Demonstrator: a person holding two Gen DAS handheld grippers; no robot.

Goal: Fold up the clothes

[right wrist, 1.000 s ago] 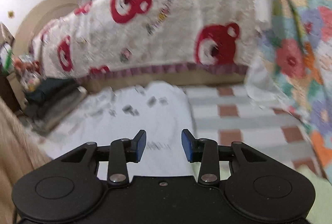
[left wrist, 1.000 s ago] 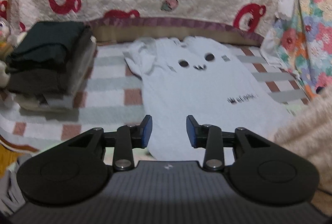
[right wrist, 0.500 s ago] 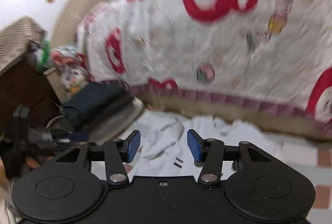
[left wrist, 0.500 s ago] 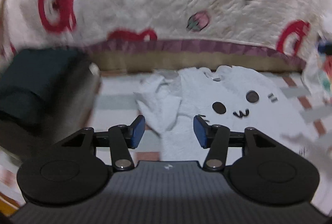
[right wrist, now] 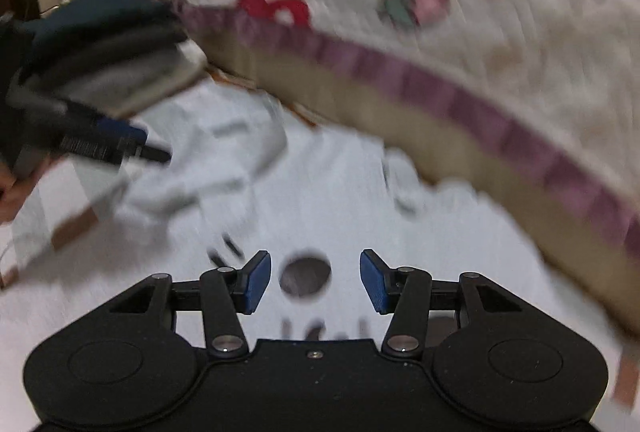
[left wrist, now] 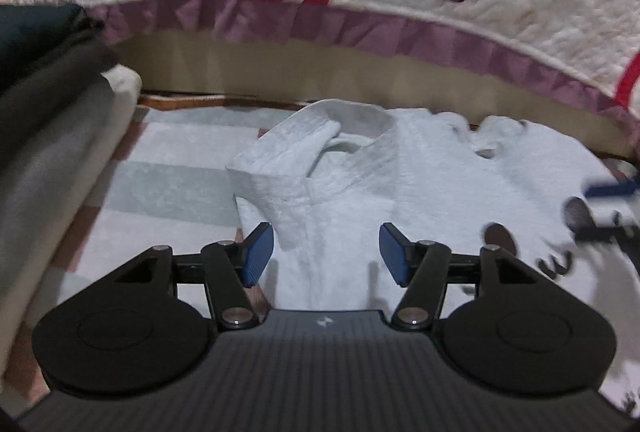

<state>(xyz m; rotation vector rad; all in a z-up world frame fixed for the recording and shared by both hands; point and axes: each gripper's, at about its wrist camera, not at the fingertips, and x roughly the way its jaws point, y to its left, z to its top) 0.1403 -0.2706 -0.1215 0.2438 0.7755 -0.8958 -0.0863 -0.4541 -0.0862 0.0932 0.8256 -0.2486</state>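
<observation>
Left view only: T-shirt's [left wrist: 420,188] crumpled sleeve [left wrist: 288,168].

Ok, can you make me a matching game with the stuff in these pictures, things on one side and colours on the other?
Things:
1. flat T-shirt with the round-eyed face print
2. ruffled trim along the quilt's edge
3. top garment on the folded stack
4. pads on the left gripper's jaws

Colours:
A. blue
B. white
C. dark green
D. purple

Pairs: 1-B, 2-D, 3-C, 4-A
</observation>
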